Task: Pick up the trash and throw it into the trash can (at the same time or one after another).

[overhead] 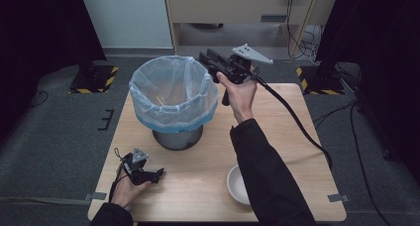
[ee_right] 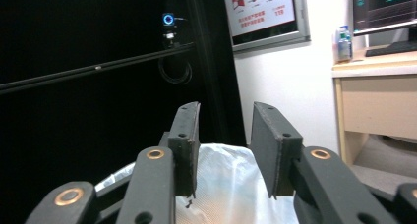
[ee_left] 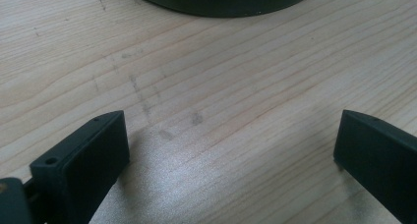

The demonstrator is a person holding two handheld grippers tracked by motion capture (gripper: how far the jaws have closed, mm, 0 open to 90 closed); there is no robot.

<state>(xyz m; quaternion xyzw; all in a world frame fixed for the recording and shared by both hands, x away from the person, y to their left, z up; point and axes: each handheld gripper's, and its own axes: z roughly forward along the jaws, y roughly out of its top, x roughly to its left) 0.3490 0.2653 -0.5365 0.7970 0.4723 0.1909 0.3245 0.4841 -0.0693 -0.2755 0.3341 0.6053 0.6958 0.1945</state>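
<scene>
While the right gripper (overhead: 208, 56) hovers at the far rim of the lined bin (overhead: 173, 94), its jaws stand partly apart, empty. Bin: mid-surface (overhead: 208, 186). Left gripper (overhead: 157, 175): resting near edge, jaws wide, empty. White bowl (overhead: 237, 184): near right.

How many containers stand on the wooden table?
2. The round mesh bin lined with a clear plastic bag stands at the middle of the far half; the small white bowl sits near the front edge, beside the right sleeve.
</scene>
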